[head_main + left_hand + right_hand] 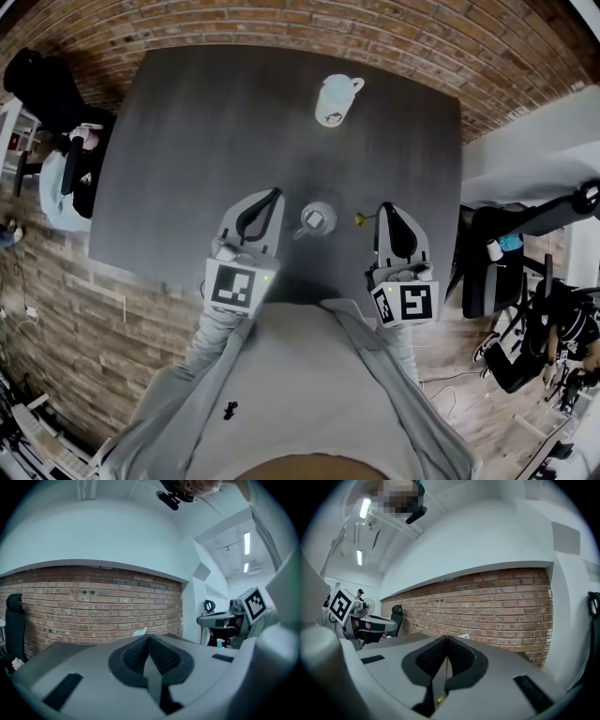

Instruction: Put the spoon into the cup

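Right tool [446,638] pinching the gold spoon [360,219], just right of the cup [317,220] mid-frame; left tool [149,638] pressed together.

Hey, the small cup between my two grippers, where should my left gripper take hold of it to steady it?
Probably its left wall below the rim, coming from the left. The cup stands upright, mouth up, and the right gripper holds the spoon at its right, so this keeps the mouth clear. The left gripper, now shut, must open first.
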Demonstrator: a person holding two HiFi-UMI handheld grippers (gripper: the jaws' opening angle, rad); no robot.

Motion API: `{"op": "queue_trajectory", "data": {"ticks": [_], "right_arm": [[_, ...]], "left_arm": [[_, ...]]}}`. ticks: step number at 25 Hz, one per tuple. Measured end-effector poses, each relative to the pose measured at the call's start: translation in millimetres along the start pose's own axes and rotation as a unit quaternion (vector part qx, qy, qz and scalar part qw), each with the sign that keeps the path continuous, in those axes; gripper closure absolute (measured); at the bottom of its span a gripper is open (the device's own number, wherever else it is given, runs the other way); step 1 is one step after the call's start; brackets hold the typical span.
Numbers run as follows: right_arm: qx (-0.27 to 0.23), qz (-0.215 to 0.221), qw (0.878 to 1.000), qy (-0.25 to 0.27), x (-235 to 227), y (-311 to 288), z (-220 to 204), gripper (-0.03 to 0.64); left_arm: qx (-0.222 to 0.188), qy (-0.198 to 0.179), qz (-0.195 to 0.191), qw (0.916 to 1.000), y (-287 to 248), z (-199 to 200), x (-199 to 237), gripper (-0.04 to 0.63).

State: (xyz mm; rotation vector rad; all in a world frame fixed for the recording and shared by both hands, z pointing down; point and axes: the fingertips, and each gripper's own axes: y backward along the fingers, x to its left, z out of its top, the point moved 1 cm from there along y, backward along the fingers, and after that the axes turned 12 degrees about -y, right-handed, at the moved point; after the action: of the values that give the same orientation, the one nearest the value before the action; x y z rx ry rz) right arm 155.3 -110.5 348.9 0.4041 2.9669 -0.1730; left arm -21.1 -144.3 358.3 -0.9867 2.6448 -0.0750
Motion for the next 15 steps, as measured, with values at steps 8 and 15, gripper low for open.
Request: {"op": "queue_trajectory", "data": {"ticks": [8, 15], "right_arm": [[-0.004, 0.0, 1.0, -0.02, -0.9, -6.3, -0.8, 0.598], [0.004, 0.029, 0.999, -0.039, 12.8, -23.7, -9.9, 0.598]], "left_arm": [[0.016, 0.03, 0.01, 0.9994, 5.4, -10.4, 2.0, 0.575], [0.04, 0.043, 0.018, 0.9981, 12.2, -28.3, 3.7, 0.575]]}}
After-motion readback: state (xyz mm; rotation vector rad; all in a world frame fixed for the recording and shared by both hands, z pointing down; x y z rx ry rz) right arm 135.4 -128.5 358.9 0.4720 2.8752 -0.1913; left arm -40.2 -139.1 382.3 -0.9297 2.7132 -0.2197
